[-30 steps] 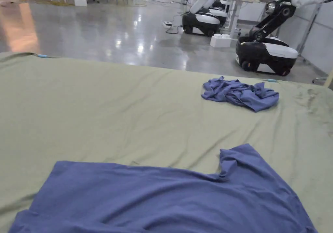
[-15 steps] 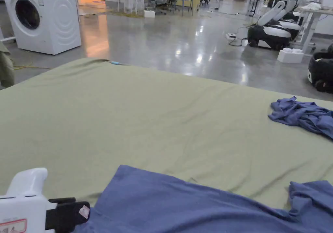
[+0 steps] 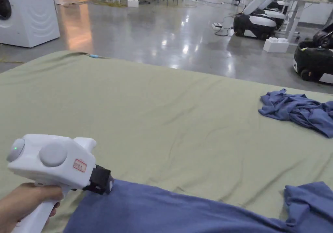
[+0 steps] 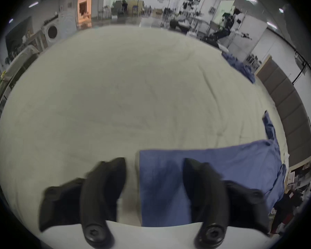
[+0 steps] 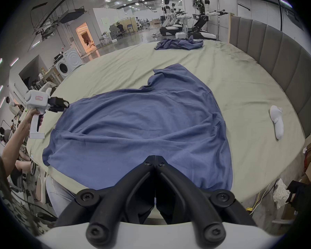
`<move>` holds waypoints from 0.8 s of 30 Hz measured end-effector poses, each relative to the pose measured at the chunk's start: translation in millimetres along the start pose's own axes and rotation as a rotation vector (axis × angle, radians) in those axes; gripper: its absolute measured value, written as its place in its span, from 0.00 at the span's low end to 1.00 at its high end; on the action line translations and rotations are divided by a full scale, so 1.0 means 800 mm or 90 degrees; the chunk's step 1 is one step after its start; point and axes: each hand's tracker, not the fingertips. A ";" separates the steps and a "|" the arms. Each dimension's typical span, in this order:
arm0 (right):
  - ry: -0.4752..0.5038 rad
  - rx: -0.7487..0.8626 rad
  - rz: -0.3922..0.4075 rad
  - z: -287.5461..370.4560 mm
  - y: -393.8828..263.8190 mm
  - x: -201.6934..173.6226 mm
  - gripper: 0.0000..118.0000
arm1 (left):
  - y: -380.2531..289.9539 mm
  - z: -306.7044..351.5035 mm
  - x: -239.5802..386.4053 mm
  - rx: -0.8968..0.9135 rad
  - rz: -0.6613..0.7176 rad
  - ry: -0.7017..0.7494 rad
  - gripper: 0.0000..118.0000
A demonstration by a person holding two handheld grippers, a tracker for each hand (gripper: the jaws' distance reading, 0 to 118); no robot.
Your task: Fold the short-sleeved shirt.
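Left gripper [image 3: 104,185] newly at shirt [image 3: 169,211] corner (open).

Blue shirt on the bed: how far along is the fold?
Done: the blue shirt lies spread, still wrinkled, on the green sheet; no fold shows yet. In hand: the left gripper, jaws open, sits at the shirt's corner, one jaw over the cloth, one over the sheet. The right gripper is shut, holding nothing. Left: grasping and every fold.

Head view high over the bed [image 3: 162,113]; both tool views low, sharing the blue shirt [image 5: 142,127].
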 end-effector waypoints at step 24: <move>-0.115 -0.170 -0.091 -0.247 0.222 0.168 0.65 | -0.020 0.011 0.011 0.019 -0.005 0.001 0.06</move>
